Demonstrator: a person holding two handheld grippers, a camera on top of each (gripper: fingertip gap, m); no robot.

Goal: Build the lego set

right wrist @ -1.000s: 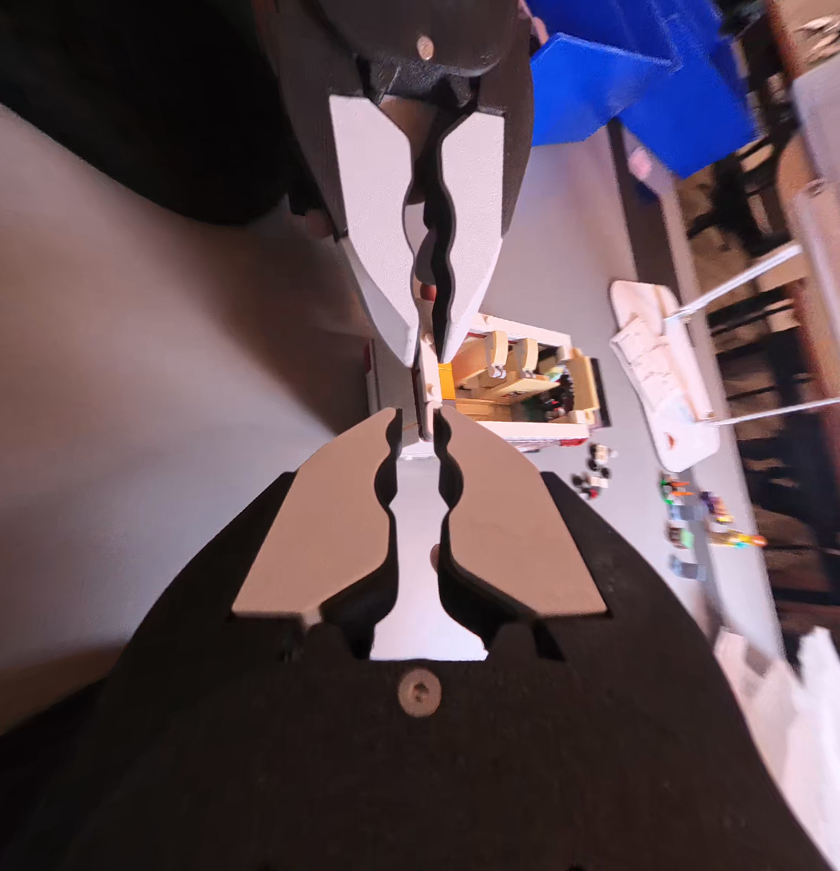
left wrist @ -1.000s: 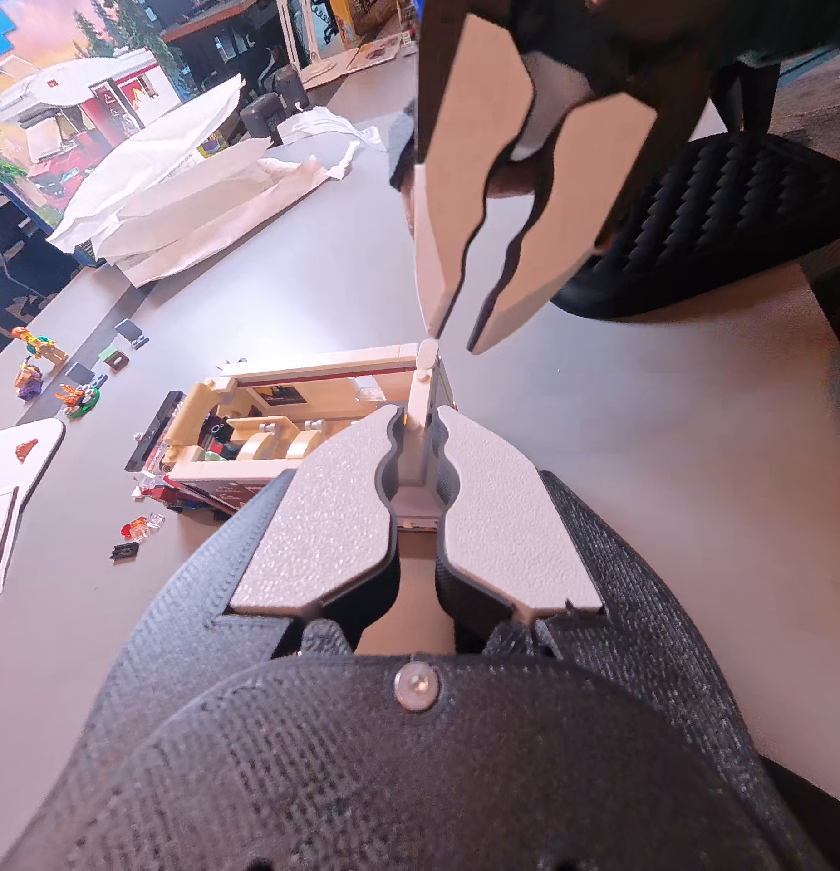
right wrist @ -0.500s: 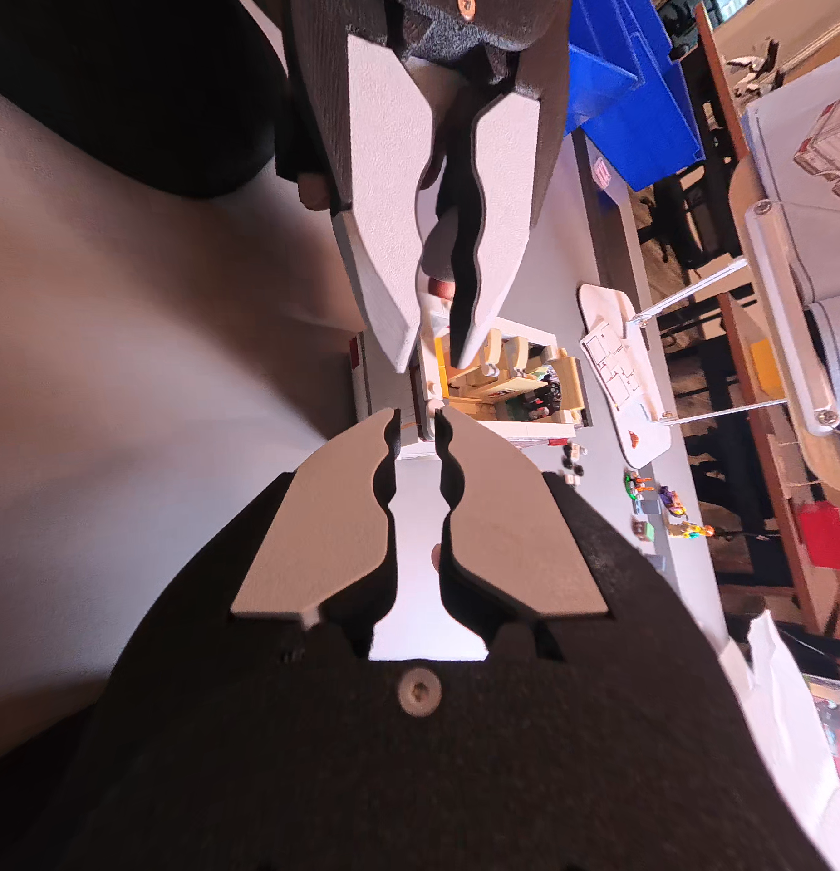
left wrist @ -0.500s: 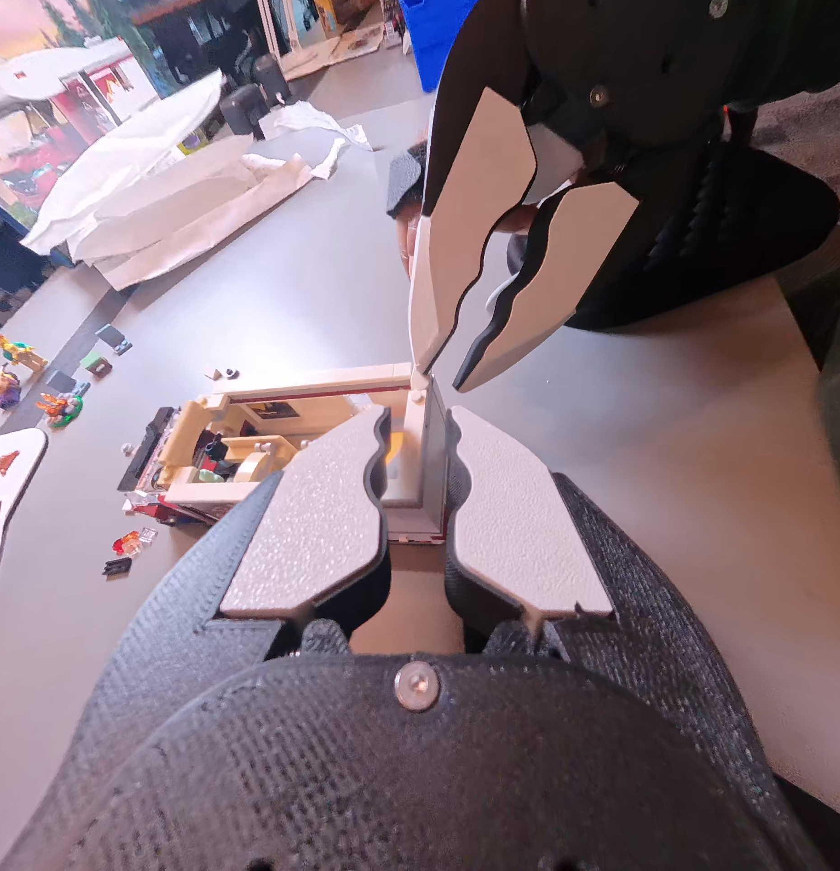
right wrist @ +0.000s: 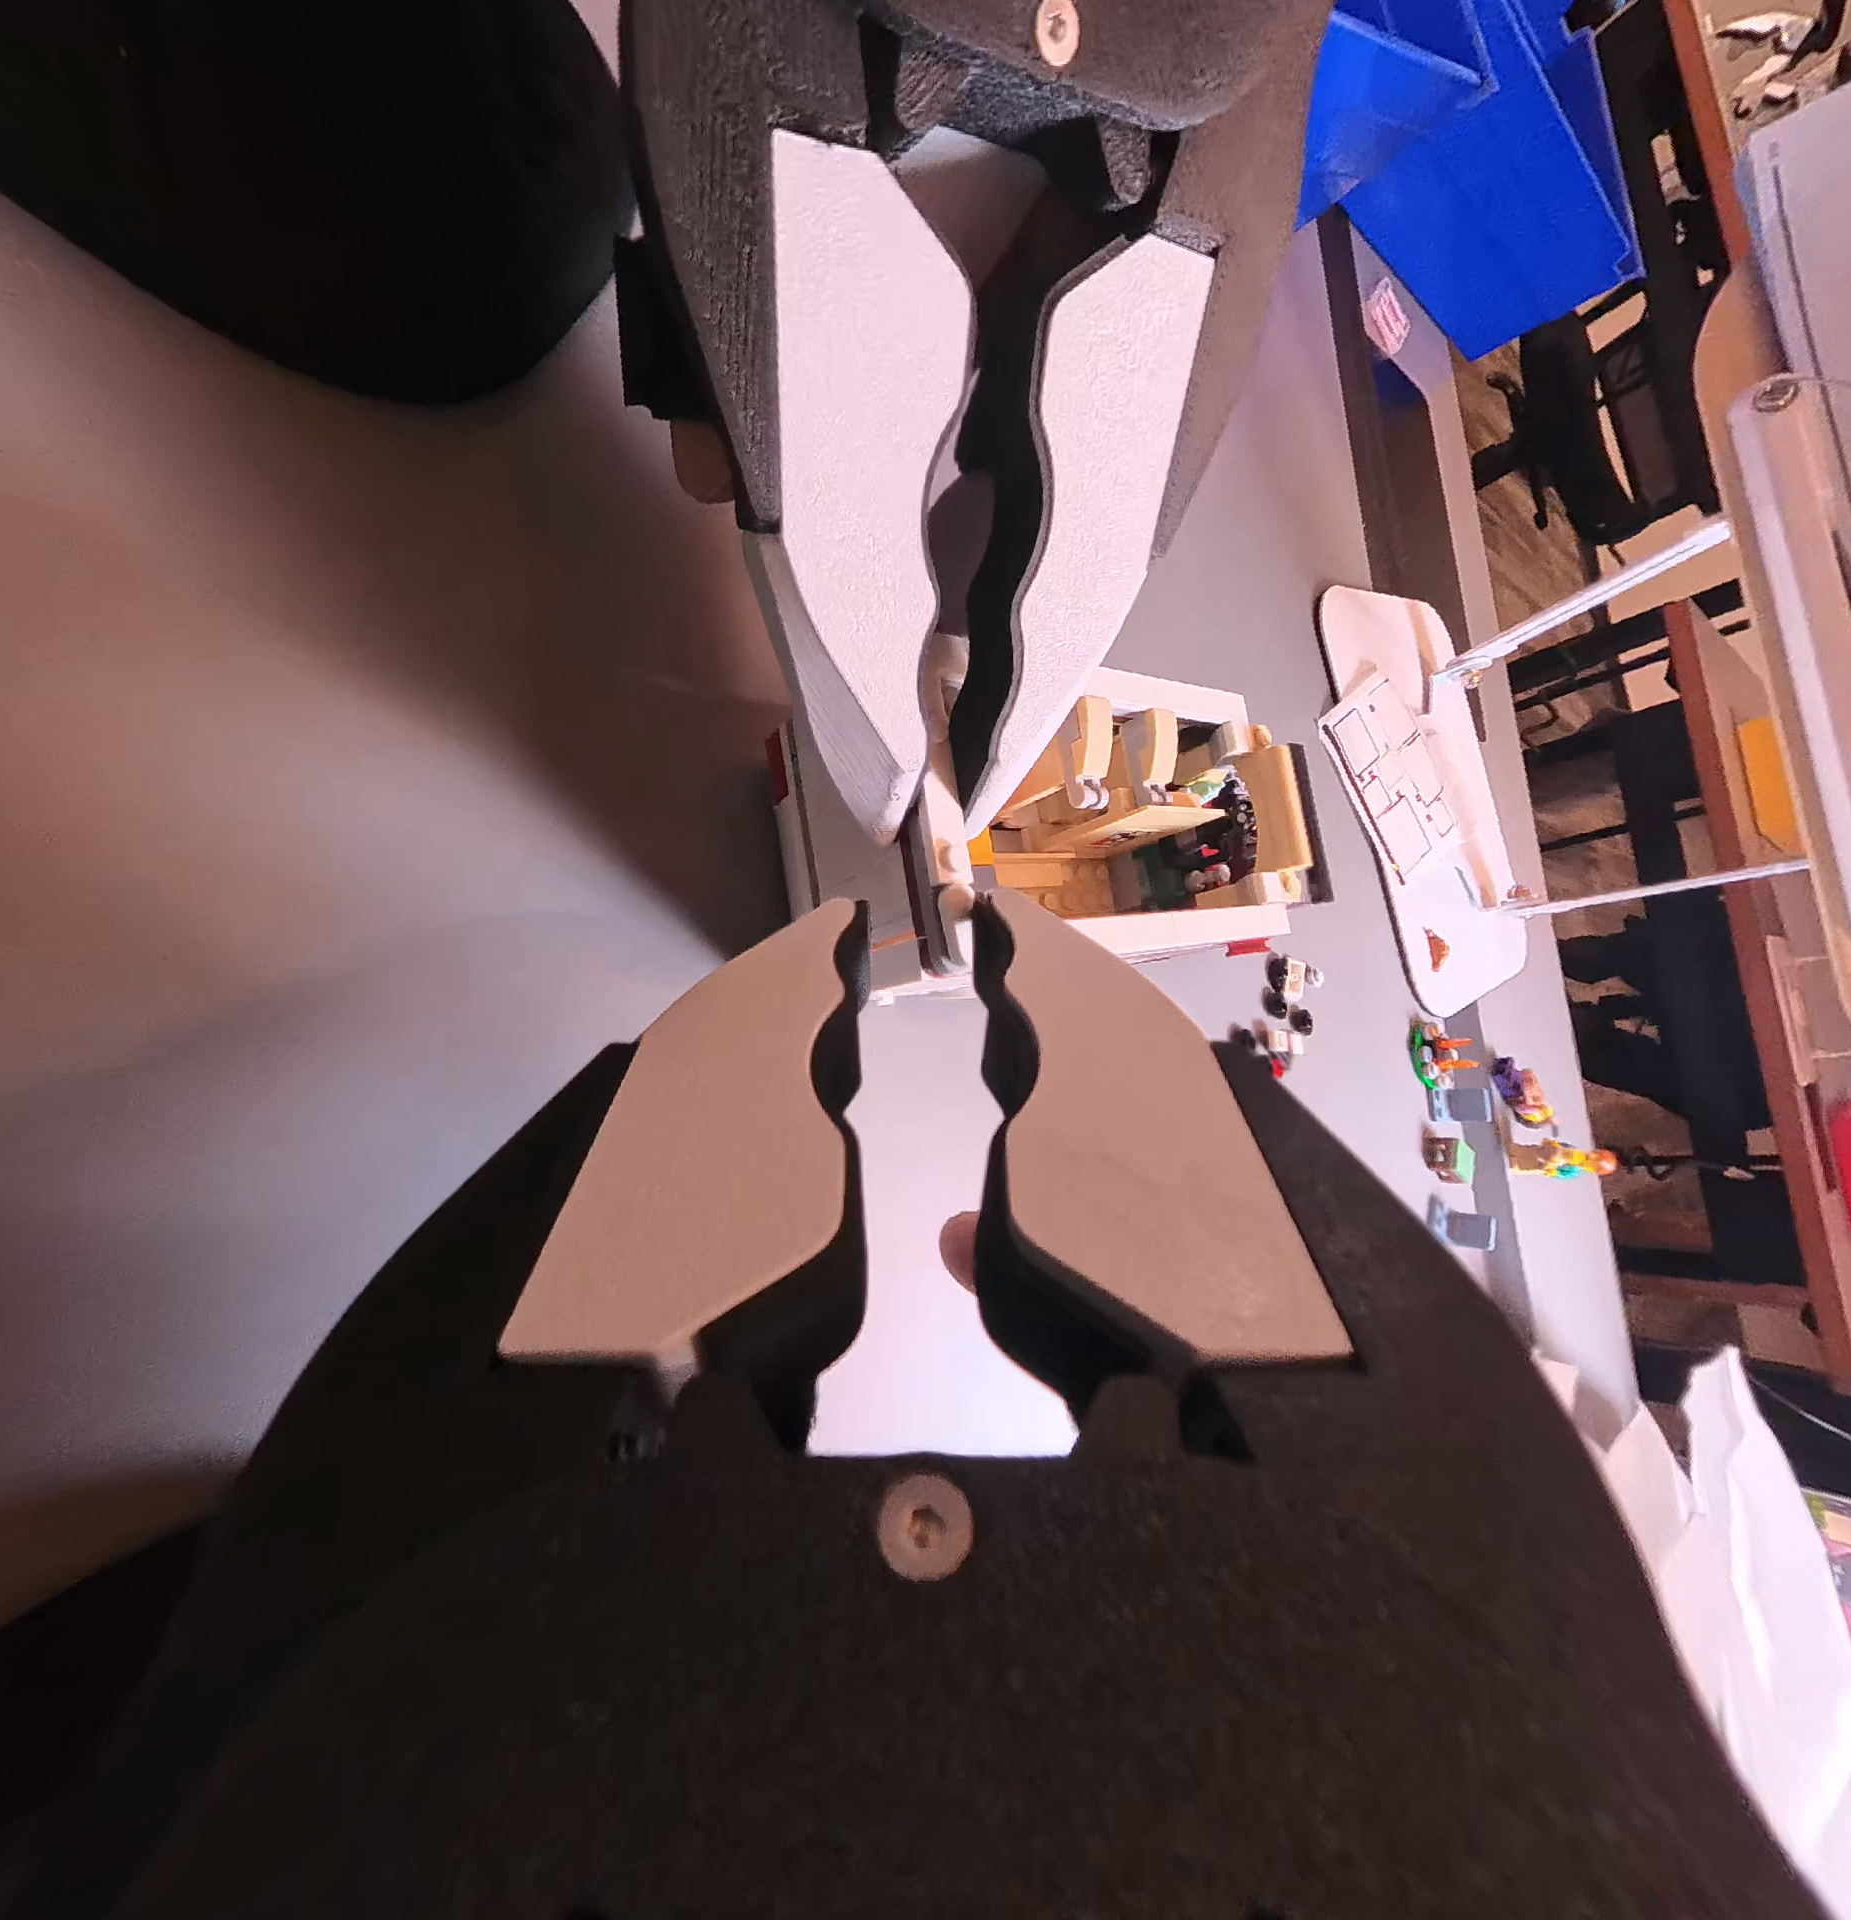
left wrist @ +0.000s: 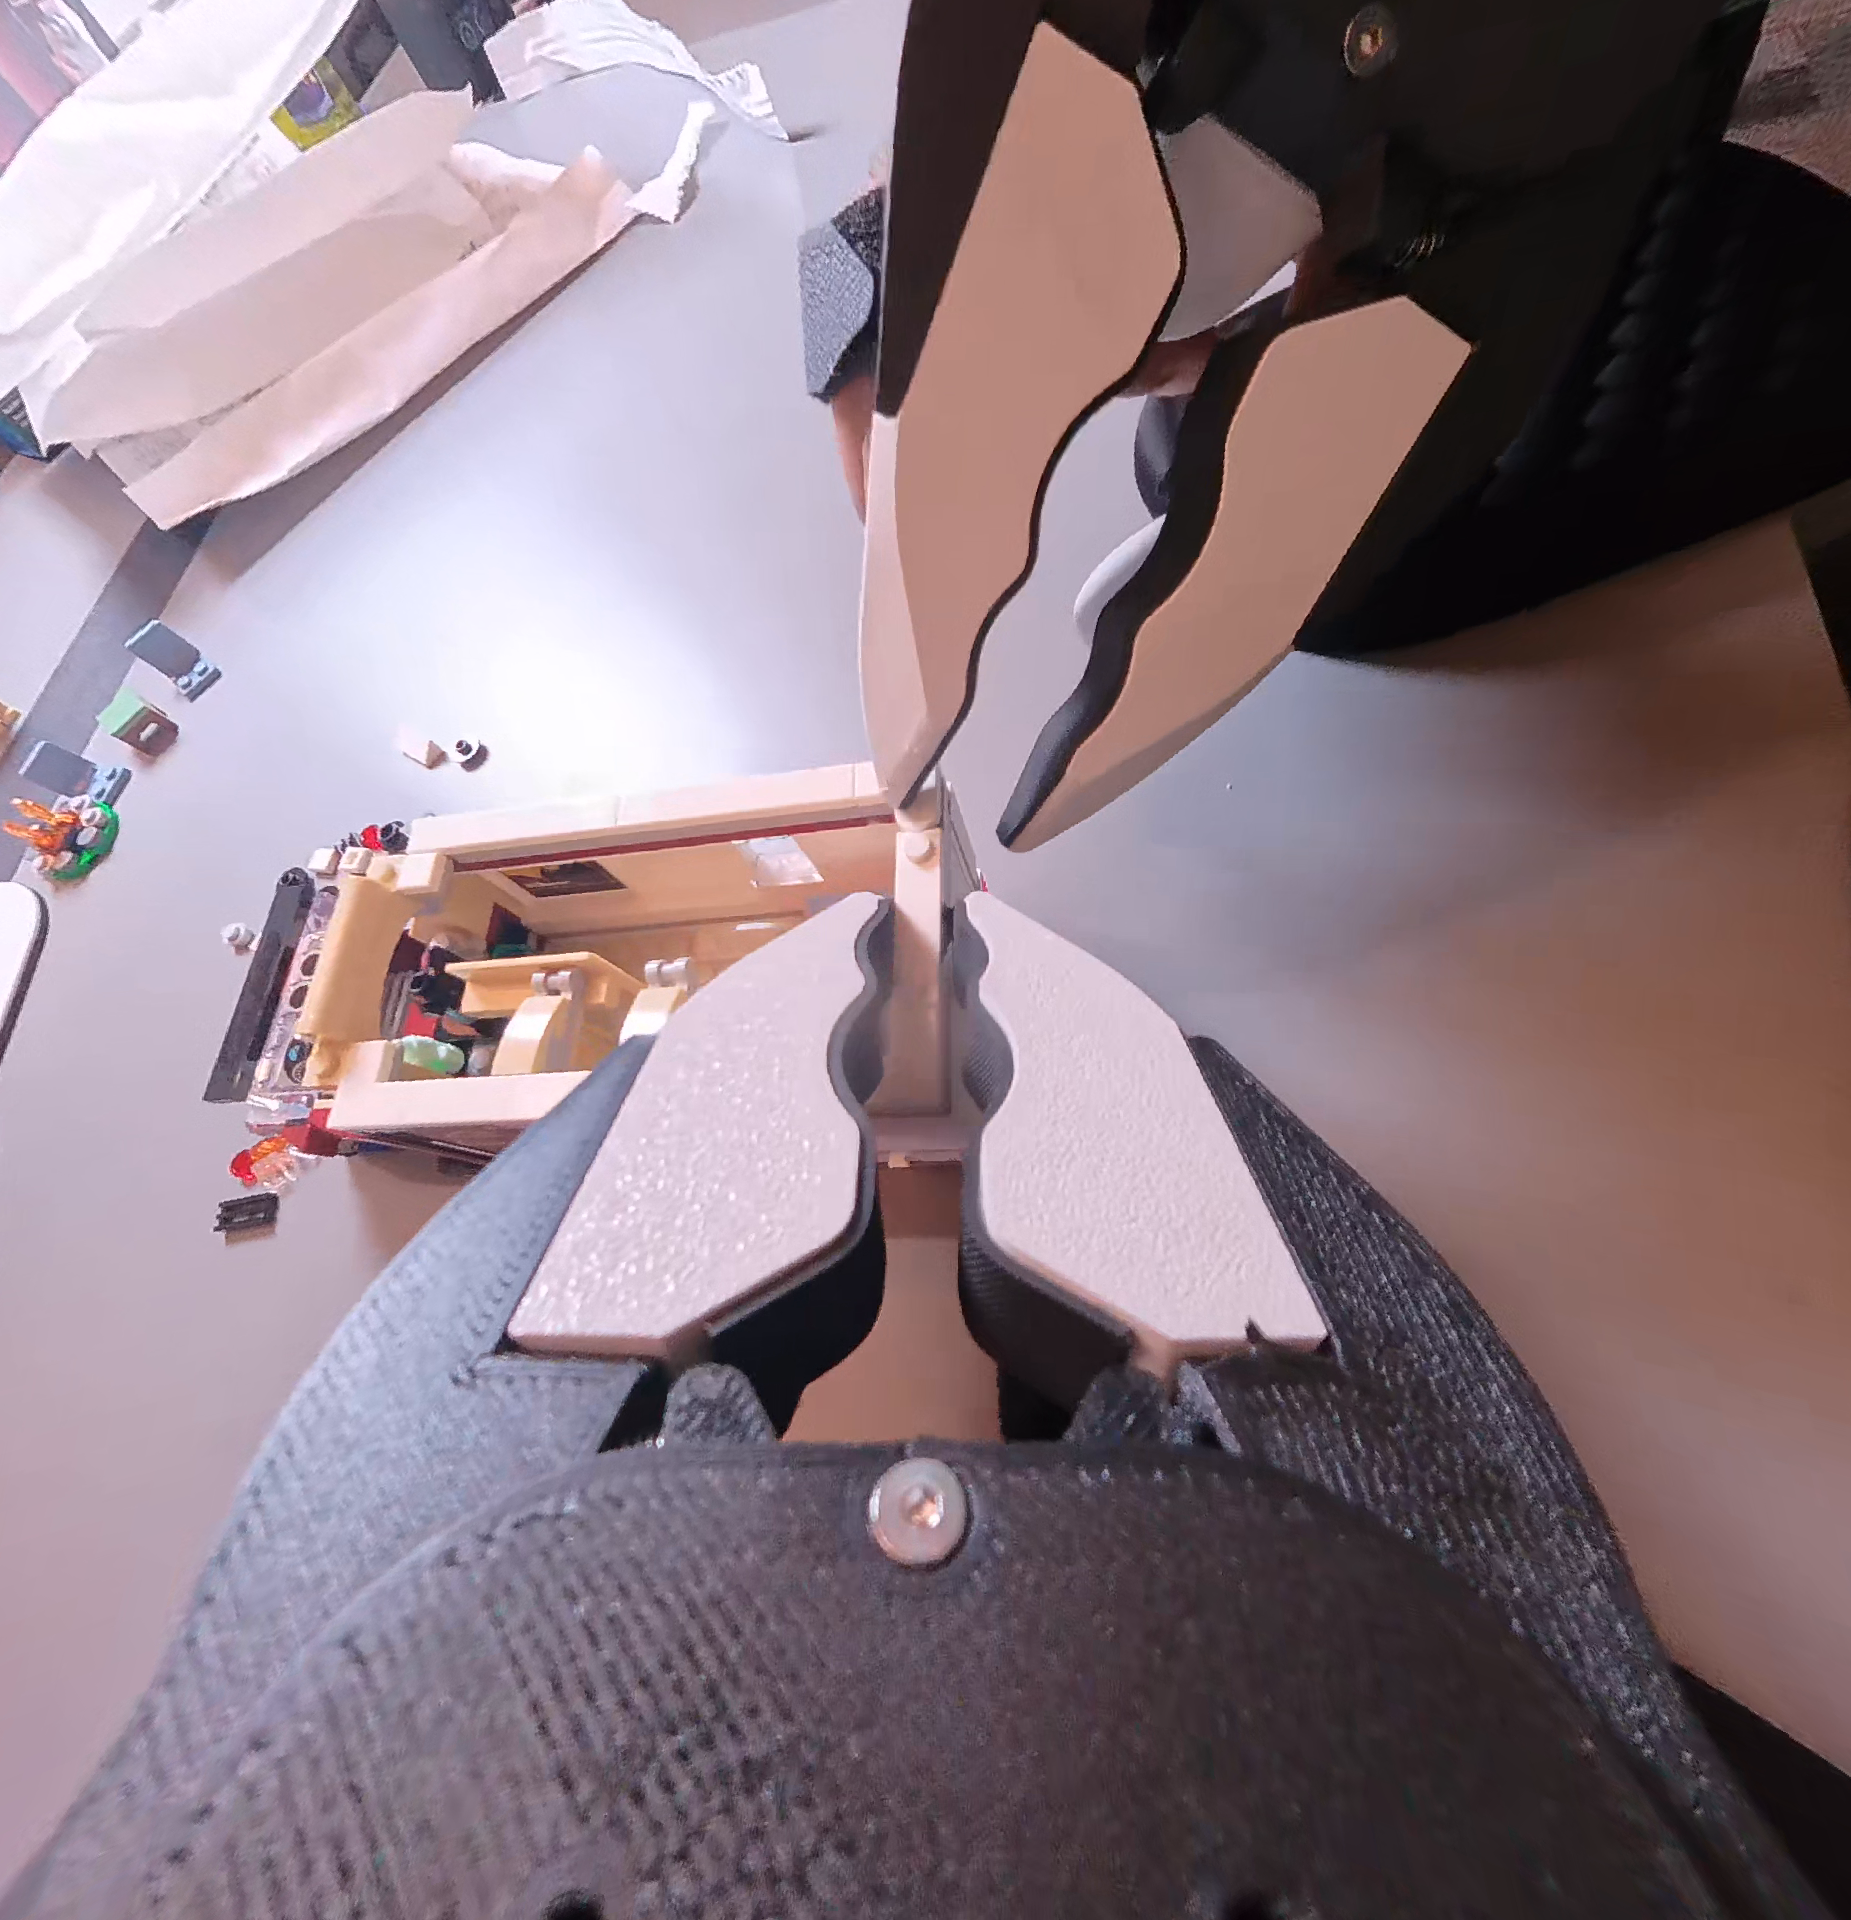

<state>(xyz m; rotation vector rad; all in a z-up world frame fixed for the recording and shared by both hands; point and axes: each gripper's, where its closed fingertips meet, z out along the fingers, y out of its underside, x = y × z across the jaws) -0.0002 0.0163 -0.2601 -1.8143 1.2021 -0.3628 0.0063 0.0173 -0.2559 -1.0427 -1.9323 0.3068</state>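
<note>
Since half a second ago, the fingers of my left gripper (left wrist: 926,904) have drawn in from a wide stance onto the end wall (left wrist: 916,987) of the toy brick camper (left wrist: 464,997). My right gripper (right wrist: 916,906) has spread wider than it stood 1 second ago. The left one now has the cream wall between its 2 pads, which look pressed against both faces, so I judge it to be gripping that wall at its near end. The right one holds nothing. Its jaws stand apart around the wall's far top corner: in the left wrist view 1 fingertip (left wrist: 913,795) touches that corner and the other fingertip hangs clear of it to the right. The roofless camper rests on the grey table (left wrist: 588,520). Its long axis runs off to the left of the wall, with the seats and interior open to view. The wall itself stands upright and runs from near to far, straight along my left fingers, so the 2 grippers meet it from opposite ends, left near and right far. Loose bricks (left wrist: 246,1164) lie just left of the camper's nose, and crumpled paper bags (left wrist: 277,312) sit far left, well apart.
</note>
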